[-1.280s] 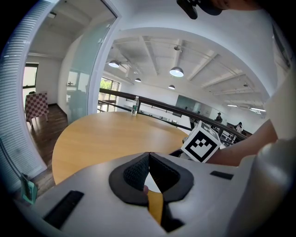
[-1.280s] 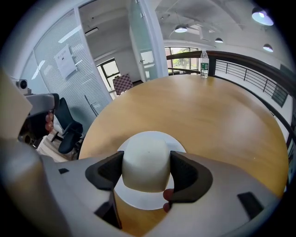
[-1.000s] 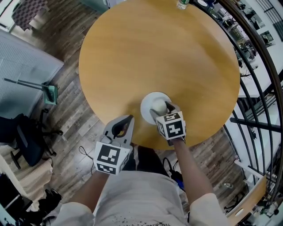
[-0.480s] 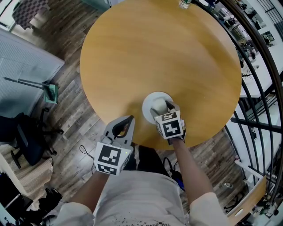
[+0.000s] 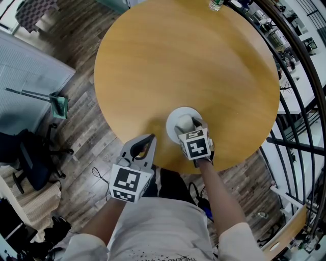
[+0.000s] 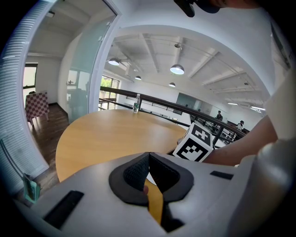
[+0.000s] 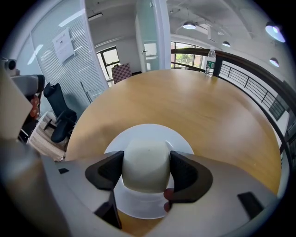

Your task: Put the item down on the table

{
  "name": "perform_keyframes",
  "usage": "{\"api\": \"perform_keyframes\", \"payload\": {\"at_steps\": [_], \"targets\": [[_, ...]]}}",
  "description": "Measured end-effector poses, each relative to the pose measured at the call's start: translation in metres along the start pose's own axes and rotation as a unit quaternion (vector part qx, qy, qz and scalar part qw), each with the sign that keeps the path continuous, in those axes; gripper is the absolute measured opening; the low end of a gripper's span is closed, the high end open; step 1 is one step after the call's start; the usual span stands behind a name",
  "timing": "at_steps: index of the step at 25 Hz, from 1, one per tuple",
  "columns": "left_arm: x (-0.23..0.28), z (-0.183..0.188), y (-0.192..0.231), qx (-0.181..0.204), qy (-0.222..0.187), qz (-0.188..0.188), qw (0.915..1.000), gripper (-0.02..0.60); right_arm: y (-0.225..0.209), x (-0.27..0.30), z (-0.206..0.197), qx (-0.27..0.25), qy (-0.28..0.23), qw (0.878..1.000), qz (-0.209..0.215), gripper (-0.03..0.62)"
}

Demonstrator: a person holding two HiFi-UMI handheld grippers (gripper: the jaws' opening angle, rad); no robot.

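Note:
A cream cup (image 7: 146, 159) sits between the jaws of my right gripper (image 7: 146, 172), which is shut on its sides. Under it lies a white plate (image 7: 147, 132) on the round wooden table (image 7: 199, 102); I cannot tell whether cup and plate touch. In the head view the right gripper (image 5: 186, 125) holds the cup (image 5: 184, 121) over the plate (image 5: 174, 115) near the table's (image 5: 188, 61) front edge. My left gripper (image 5: 144, 146) hangs just off that edge, left of the plate. Its jaws are shut on nothing (image 6: 148, 167).
A water bottle (image 5: 216, 4) stands at the table's far edge, also seen as the bottle (image 7: 210, 62) by a black railing (image 5: 305, 76). On the wooden floor to the left are a dustpan with broom (image 5: 58, 105) and an office chair (image 5: 30, 160).
The head view has drifted slightly. Both grippers, the cup and the plate keep their places relative to the table.

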State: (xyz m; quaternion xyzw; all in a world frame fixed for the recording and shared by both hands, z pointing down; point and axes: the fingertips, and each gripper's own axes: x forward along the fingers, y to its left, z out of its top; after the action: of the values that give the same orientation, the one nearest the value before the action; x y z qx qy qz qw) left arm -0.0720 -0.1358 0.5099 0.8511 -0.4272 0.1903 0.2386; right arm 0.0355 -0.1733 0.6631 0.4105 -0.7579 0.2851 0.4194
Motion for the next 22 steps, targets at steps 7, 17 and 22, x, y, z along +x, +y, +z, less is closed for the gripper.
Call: {"api": "perform_keyframes", "payload": {"at_steps": [7,17,22], "targets": [[0.0018,0.0003,-0.0005,0.0,0.0,-0.003,1.0,0.021,0.0027,-0.0009,-0.0005,-0.007,0.01,1.0,0.003,0.314],[-0.0025,-0.0003,0.002,0.001,0.002,-0.002,1.0,0.021,0.0068,-0.0022,0.0008,-0.015,-0.002,1.0,0.009,0.314],[-0.0012,0.0006,0.0015,0.001,0.002,-0.002,1.0,0.021,0.0029,-0.0031,0.0006,-0.014,-0.009,1.0,0.011,0.314]]}}
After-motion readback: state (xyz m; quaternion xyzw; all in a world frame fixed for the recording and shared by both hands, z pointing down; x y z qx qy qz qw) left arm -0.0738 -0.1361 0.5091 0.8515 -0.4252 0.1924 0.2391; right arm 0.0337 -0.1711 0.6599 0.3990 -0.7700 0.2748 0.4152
